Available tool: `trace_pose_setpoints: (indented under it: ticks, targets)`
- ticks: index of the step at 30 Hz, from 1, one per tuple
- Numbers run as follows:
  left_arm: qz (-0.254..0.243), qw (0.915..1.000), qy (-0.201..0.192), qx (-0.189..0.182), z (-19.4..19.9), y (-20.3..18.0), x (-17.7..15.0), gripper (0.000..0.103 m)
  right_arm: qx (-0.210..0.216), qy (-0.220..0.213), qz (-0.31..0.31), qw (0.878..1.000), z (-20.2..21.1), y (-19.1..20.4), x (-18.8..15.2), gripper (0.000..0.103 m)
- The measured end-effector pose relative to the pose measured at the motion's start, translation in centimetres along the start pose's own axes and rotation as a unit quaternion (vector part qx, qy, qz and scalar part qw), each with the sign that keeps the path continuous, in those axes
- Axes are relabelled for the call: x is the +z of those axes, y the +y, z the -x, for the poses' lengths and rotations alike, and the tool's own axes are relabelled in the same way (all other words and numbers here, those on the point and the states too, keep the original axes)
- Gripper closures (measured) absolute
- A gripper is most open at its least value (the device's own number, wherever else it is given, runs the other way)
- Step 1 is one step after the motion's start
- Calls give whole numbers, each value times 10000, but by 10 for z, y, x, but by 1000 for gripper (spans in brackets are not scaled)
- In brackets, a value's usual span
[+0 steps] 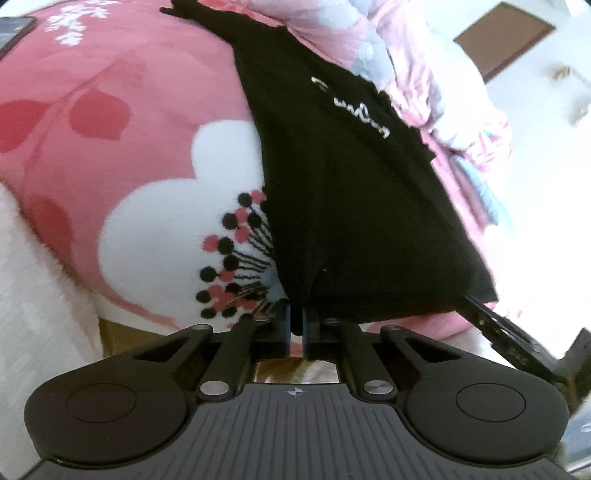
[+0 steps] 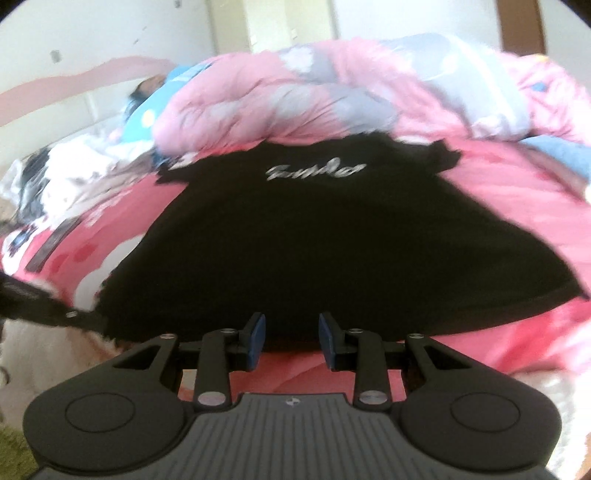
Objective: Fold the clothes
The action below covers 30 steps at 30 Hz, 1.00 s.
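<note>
A black T-shirt (image 1: pixel 351 221) with white script lettering lies spread on a pink floral bedsheet (image 1: pixel 110 166). My left gripper (image 1: pixel 295 321) is shut on a bunched bit of its near hem at one corner. In the right wrist view the same T-shirt (image 2: pixel 314 240) stretches away from me, lettering at the far end. My right gripper (image 2: pixel 291 332) stands open at the near hem, its blue pads (image 2: pixel 258 332) apart over the dark cloth's edge, gripping nothing. The left gripper (image 2: pixel 33 299) shows as a dark blur at the shirt's left corner.
A rumpled pink and grey quilt (image 2: pixel 295 96) lies heaped behind the shirt. Loose clothes (image 2: pixel 74 166) are piled at the far left of the bed. A white fluffy edge (image 1: pixel 29 295) borders the sheet near me. A dark flat object (image 1: pixel 14 29) sits at the sheet's far left.
</note>
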<state>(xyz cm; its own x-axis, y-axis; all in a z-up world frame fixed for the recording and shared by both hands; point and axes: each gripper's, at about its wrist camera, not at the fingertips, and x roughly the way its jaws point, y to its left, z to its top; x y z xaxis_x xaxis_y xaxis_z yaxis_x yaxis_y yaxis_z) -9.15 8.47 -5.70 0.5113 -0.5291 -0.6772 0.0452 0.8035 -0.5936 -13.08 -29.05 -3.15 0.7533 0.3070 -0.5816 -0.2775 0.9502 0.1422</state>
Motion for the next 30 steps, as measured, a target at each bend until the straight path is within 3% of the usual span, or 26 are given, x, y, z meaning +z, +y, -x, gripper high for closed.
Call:
trace_pose_setpoints:
  ticks: [2, 7, 11, 14, 17, 25, 27, 30]
  targets:
    - [33, 10000, -39, -40, 16, 1, 2, 100, -256, -175, -42, 9995, 8, -11, 6, 69]
    - [-123, 9994, -168, 263, 53, 9, 9, 100, -758, -470, -391, 9952, 23, -46, 16, 69]
    - [-280, 9964, -99, 788, 54, 22, 11, 100, -984, -524, -981, 9889, 29, -82, 17, 69]
    - [-169, 9966, -18, 802, 45, 26, 11, 100, -1151, -562, -1422, 9815, 35, -109, 18, 69]
    - [-179, 9965, 30, 816, 39, 25, 8, 100, -917, -390, -2139, 9718, 27, -134, 14, 69]
    - [30, 9970, -133, 764, 41, 30, 11, 100, -373, -165, -3638, 9306, 12, -190, -12, 68]
    - [-8, 9970, -183, 757, 42, 28, 12, 100, -158, -149, -3777, 9257, 9, -196, -12, 68]
    - [-49, 9970, -230, 740, 42, 25, 12, 100, -19, 3, -3678, 9299, 5, -193, -10, 69]
